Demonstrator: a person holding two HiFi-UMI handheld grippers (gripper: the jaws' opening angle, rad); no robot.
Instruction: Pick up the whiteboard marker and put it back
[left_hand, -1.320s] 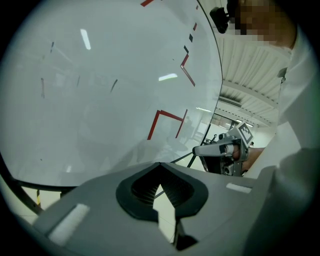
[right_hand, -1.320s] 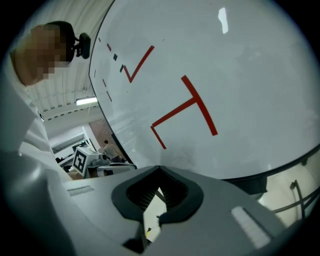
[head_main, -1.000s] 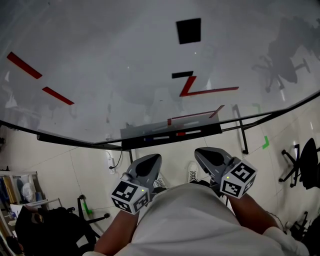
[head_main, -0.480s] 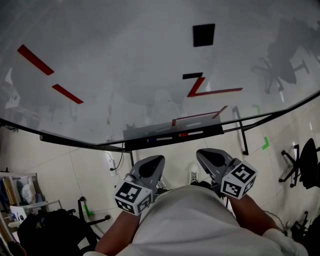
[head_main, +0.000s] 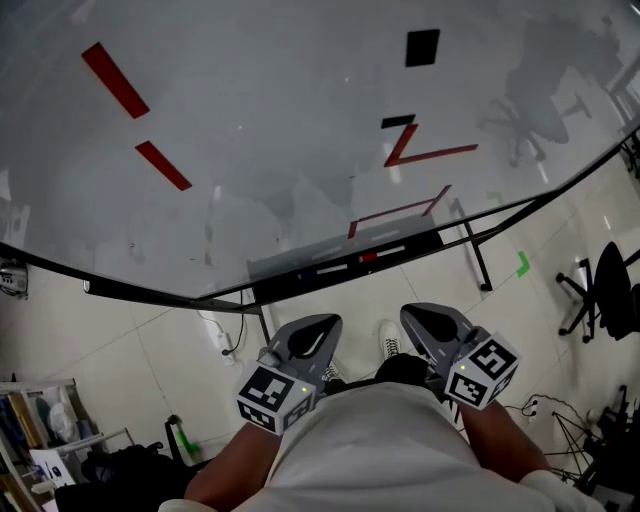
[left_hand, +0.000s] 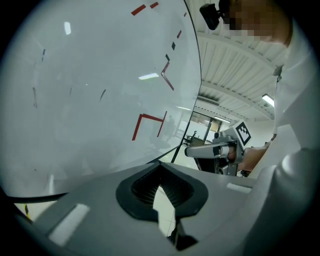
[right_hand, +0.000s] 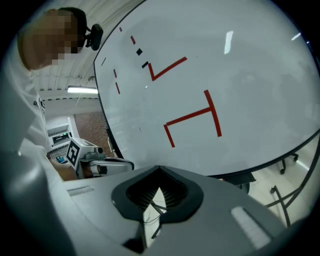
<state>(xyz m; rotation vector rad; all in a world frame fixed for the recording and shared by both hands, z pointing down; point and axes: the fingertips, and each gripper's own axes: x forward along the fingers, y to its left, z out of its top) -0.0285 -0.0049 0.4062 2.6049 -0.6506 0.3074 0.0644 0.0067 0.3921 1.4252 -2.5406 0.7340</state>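
Nothing started yet, far as I can tell. left gripper (head_main: 312, 338) and right gripper (head_main: 430, 325) low by torso, both with jaws pressed together, empty. whiteboard marker (head_main: 366, 258) looks to lie on marker tray (head_main: 290, 285) under whiteboard (head_main: 280, 130), well apart from both. Whole pick-and-return left.

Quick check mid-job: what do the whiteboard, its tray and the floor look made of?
The whiteboard: a smooth glossy sheet that mirrors chairs and lights; glass or coated steel, can't tell which. The tray: a dark matte ledge, probably painted metal or plastic. The floor: pale shiny tiles, with grout lines showing.
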